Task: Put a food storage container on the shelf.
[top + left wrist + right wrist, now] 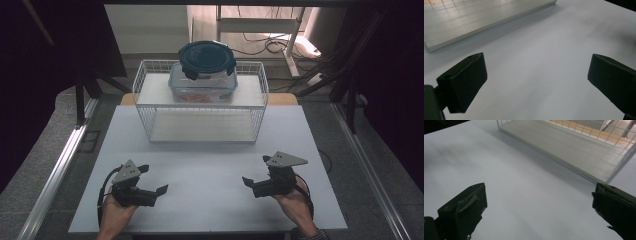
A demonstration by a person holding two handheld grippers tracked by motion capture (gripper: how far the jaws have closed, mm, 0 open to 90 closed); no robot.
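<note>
A clear plastic container [202, 84] with a dark teal clip lid [206, 57] stands on the upper shelf of a white wire rack [142, 95] at the back of the white table [200, 170]. Something orange-brown lies inside it. Near the front left, my left gripper [155, 179] rests open and holds nothing; its jaws [536, 72] stand wide over bare table, with the rack's lower board [474, 17] ahead. At the front right my right gripper [255, 170] is open and holds nothing, its jaws [539, 202] spread before the rack's lower board [574, 147].
Metal rails [60, 165] run along both sides of the table. Dark stands [80, 100] flank the rack, and cables [270, 45] and a white frame lie on the floor behind. The rack's lower shelf [200, 127] holds nothing.
</note>
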